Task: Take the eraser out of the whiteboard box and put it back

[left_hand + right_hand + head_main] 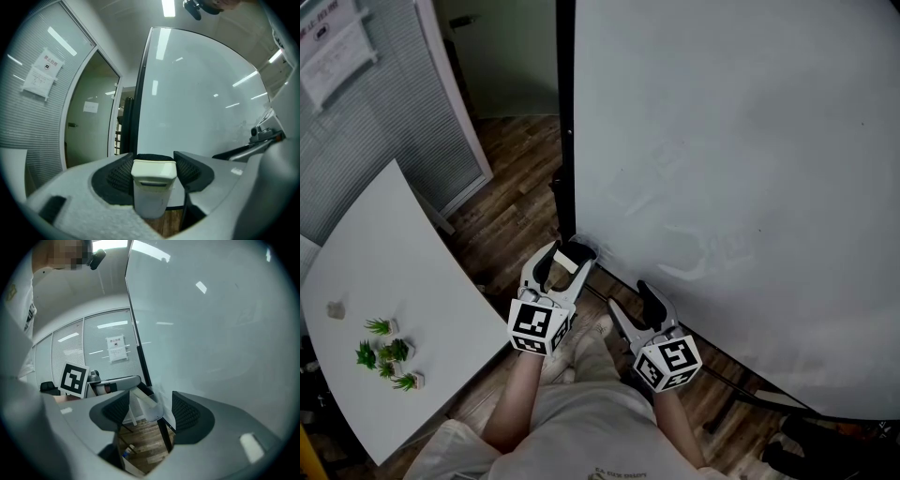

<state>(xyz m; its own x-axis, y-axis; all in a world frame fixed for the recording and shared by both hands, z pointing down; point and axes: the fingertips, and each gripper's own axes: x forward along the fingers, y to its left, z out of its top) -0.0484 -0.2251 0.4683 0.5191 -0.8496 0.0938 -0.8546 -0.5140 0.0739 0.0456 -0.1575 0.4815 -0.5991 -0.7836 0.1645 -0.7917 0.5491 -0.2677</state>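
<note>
An off-white eraser (566, 262) sits between the jaws of my left gripper (565, 261), at the lower left corner of the whiteboard (741, 169). In the left gripper view both pads press on the eraser (152, 183), which stands upright with its cream cap toward the board (197, 108). My right gripper (633, 300) hangs open just to the right, at the board's bottom edge, with nothing between its fingers. The right gripper view looks through its open gap (150, 411) at the eraser (149, 405) held by the left gripper. I cannot make out the whiteboard box.
The board's black frame post (565, 112) runs down its left edge. A white table (384, 281) with small green plants (389, 354) stands at the left. Behind it is a glass partition with blinds (366, 122). Wooden floor (516, 206) lies between.
</note>
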